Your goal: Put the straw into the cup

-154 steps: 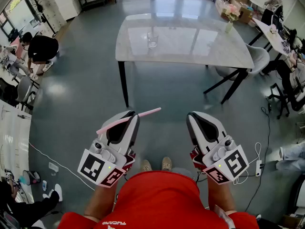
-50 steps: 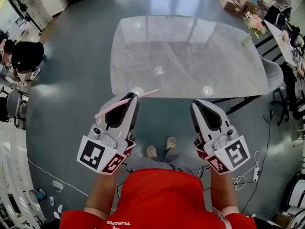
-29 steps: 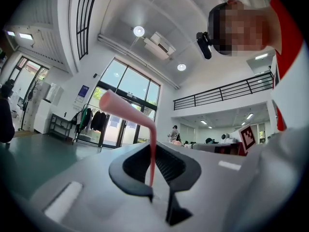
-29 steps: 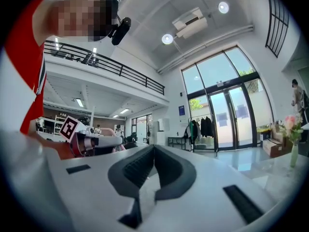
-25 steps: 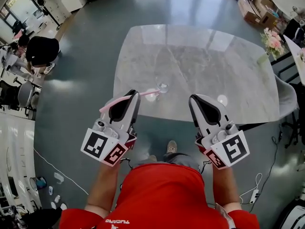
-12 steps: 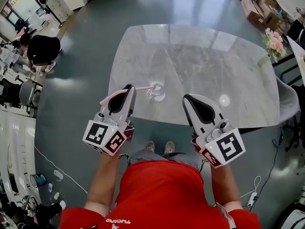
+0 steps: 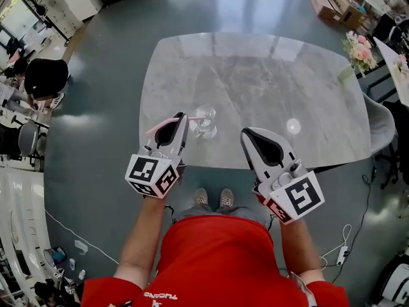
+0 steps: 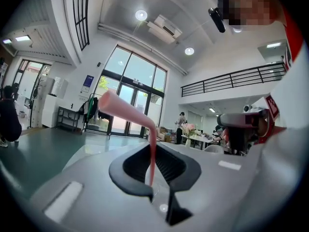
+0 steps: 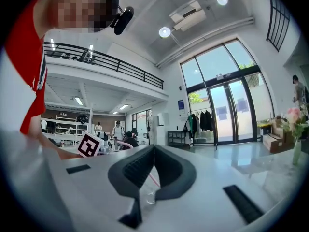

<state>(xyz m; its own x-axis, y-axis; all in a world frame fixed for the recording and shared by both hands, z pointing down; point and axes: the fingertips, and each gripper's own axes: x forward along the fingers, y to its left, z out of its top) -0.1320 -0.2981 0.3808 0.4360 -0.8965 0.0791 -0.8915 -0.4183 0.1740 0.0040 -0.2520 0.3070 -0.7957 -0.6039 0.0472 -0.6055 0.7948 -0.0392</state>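
A clear glass cup (image 7: 204, 121) stands near the front edge of the grey marble table (image 7: 268, 75). My left gripper (image 7: 183, 116) is just left of the cup, shut on a pink bendy straw (image 7: 167, 121) that lies crosswise in the jaws. The straw's right end reaches the cup's rim. In the left gripper view the straw (image 8: 130, 114) bends and drops down between the pads of the left gripper (image 8: 153, 149). My right gripper (image 7: 246, 134) hangs shut and holds nothing to the right of the cup. In the right gripper view the cup (image 9: 147, 195) shows low between the jaws of the right gripper (image 9: 153, 148).
A vase of flowers (image 7: 355, 45) stands at the table's far right corner. A grey chair (image 7: 385, 128) is at the right side. A person in black (image 7: 42, 77) sits at desks far left. My shoes (image 7: 212, 199) are at the table's front edge.
The left gripper has come down and forward with the straw, so its end now sits at the cup's rim. The right gripper has shifted slightly left.
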